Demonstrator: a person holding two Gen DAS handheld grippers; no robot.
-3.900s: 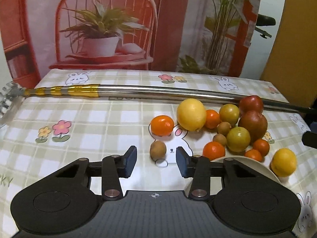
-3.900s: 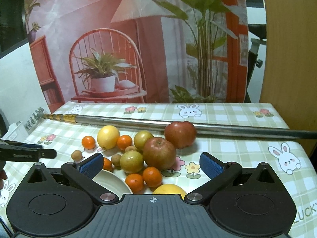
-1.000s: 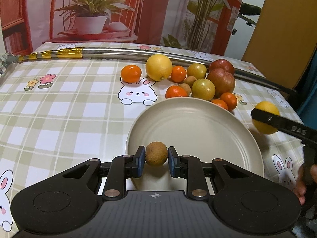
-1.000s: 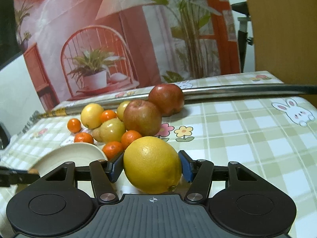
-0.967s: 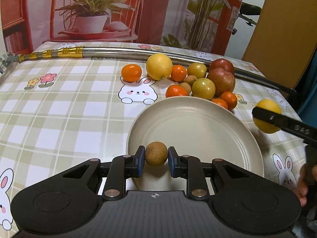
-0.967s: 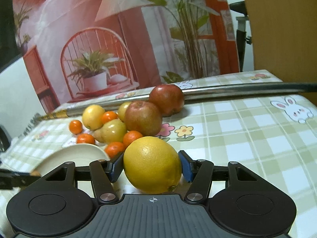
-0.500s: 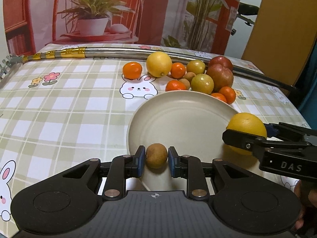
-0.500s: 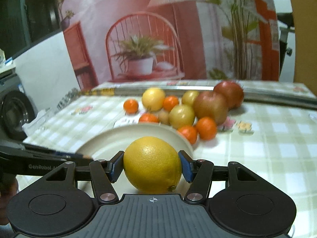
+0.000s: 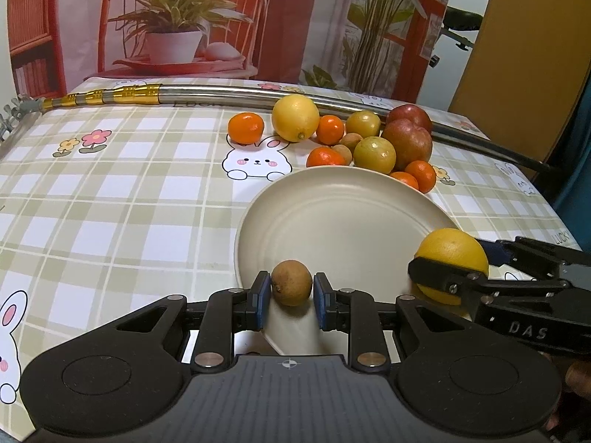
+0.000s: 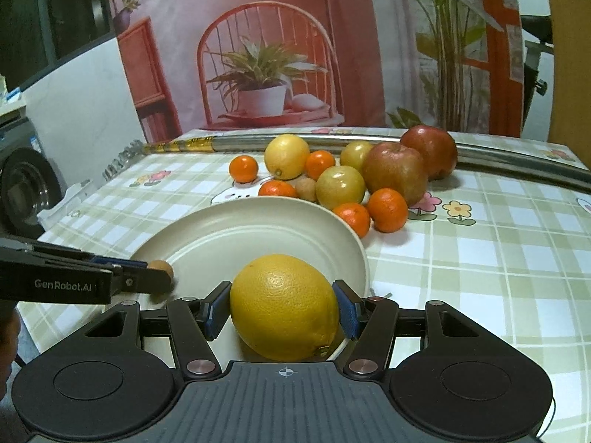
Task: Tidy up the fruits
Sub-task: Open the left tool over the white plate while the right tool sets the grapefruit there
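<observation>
My left gripper (image 9: 291, 302) is shut on a small brown fruit (image 9: 291, 282) and holds it over the near rim of a cream plate (image 9: 343, 214). My right gripper (image 10: 282, 308) is shut on a large yellow citrus (image 10: 284, 306) over the plate's (image 10: 236, 229) near right edge. The citrus also shows in the left wrist view (image 9: 452, 260), and the brown fruit in the right wrist view (image 10: 162, 269). Behind the plate lies a cluster of fruits: a lemon (image 9: 295, 117), mandarins (image 9: 245, 127), greenish plums (image 9: 374, 154) and red apples (image 9: 406, 142).
A long steel rod with a gold end (image 9: 207, 95) lies across the far side of the checked tablecloth (image 9: 110, 184). A backdrop with a potted plant picture (image 9: 177, 33) stands behind the table. The table's right edge (image 9: 546, 199) is close to the plate.
My right gripper has carried the citrus in from the right, further over the plate. My left gripper still holds the brown fruit at the plate's near rim.
</observation>
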